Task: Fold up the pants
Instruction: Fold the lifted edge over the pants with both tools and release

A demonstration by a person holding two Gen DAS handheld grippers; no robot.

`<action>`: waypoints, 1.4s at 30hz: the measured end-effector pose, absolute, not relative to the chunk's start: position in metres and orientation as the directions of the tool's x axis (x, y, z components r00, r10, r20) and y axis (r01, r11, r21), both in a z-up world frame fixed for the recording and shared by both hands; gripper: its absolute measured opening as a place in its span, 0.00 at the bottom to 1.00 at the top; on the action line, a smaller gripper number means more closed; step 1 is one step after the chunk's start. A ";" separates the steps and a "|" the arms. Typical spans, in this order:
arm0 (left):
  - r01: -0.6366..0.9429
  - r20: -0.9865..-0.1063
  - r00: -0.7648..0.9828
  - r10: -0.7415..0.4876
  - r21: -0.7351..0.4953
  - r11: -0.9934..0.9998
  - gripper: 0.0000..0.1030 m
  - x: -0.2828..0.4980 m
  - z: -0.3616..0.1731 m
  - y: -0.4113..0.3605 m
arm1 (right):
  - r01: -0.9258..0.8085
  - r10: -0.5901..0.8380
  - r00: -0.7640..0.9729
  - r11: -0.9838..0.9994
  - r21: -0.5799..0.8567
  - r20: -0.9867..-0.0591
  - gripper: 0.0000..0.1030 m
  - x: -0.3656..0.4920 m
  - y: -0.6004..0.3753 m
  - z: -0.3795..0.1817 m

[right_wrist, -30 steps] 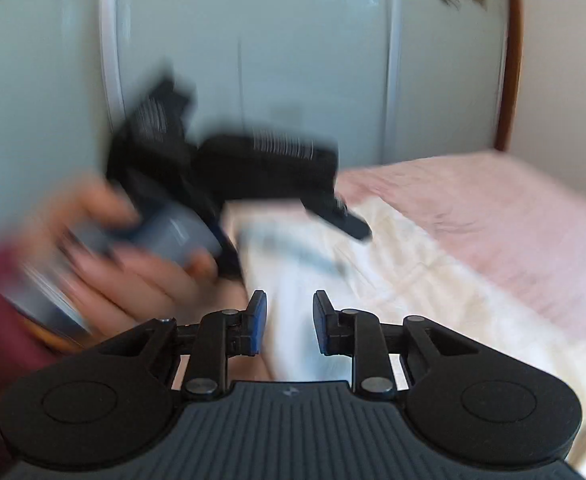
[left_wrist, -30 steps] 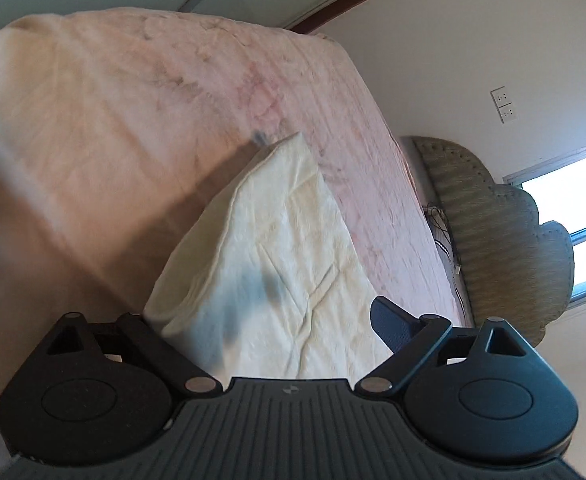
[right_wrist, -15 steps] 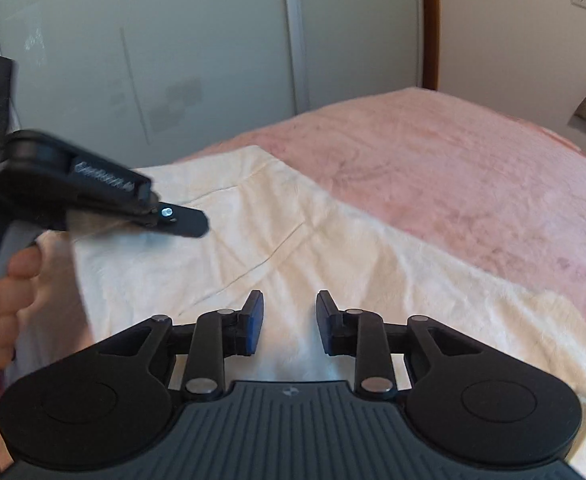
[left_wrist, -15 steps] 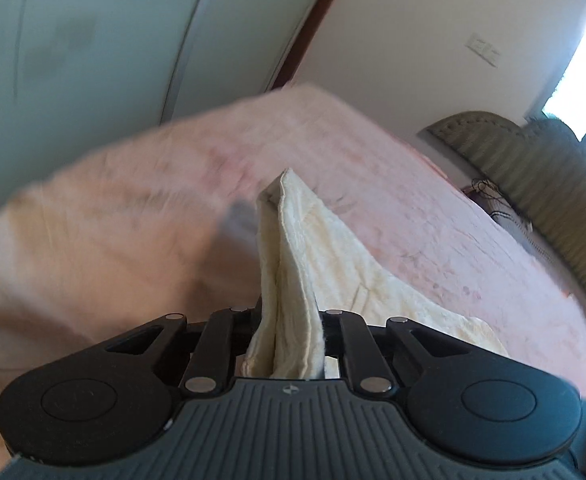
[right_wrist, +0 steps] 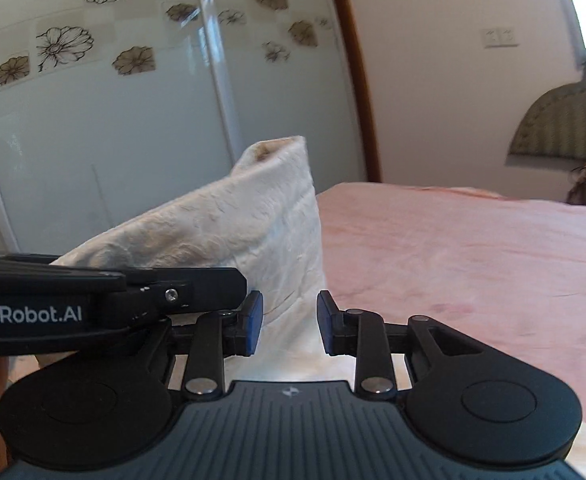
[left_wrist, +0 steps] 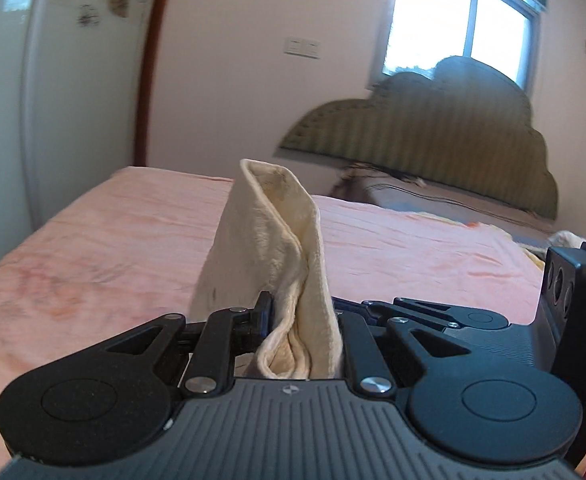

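Note:
The cream pants (left_wrist: 265, 240) stand up as a folded flap above the pink bed (left_wrist: 93, 248). My left gripper (left_wrist: 303, 320) is shut on the bunched edge of the pants and lifts it. In the right wrist view the raised pants (right_wrist: 253, 232) rise just ahead of my right gripper (right_wrist: 287, 322), which is open, its blue pads either side of the cloth's lower part without pinching it. The left gripper's body (right_wrist: 105, 304) crosses that view from the left, level with my right gripper. The right gripper's body (left_wrist: 573, 292) shows at the right of the left wrist view.
The pink bed (right_wrist: 473, 248) stretches to the right. A padded olive headboard (left_wrist: 433, 136) and a window (left_wrist: 461, 20) lie ahead in the left wrist view. A mirrored wardrobe door (right_wrist: 113, 120) with flower prints stands behind the pants.
My left gripper closed on the pants' edge and raised it from lying flat on the bed to standing upright. My right gripper moved in beside it, still open.

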State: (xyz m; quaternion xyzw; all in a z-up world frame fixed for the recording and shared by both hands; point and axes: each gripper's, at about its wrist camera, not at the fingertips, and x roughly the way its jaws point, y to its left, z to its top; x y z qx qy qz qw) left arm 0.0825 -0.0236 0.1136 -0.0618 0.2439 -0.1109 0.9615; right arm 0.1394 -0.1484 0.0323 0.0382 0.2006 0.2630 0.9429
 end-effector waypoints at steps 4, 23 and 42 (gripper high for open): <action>0.276 -0.481 0.814 -0.327 -0.175 0.945 0.13 0.090 0.103 -0.077 | -0.408 0.440 0.824 0.898 0.164 -0.357 0.28 0.128 -0.206 0.025; 0.471 -0.625 0.610 -0.486 -0.207 0.857 0.19 0.106 0.023 -0.213 | -0.110 0.200 0.840 0.973 0.203 -0.504 0.28 0.084 -0.355 -0.052; 0.560 -0.638 0.534 -0.555 -0.225 0.797 0.35 0.107 0.000 -0.240 | 0.141 0.034 0.809 0.958 0.250 -0.586 0.29 0.053 -0.372 -0.069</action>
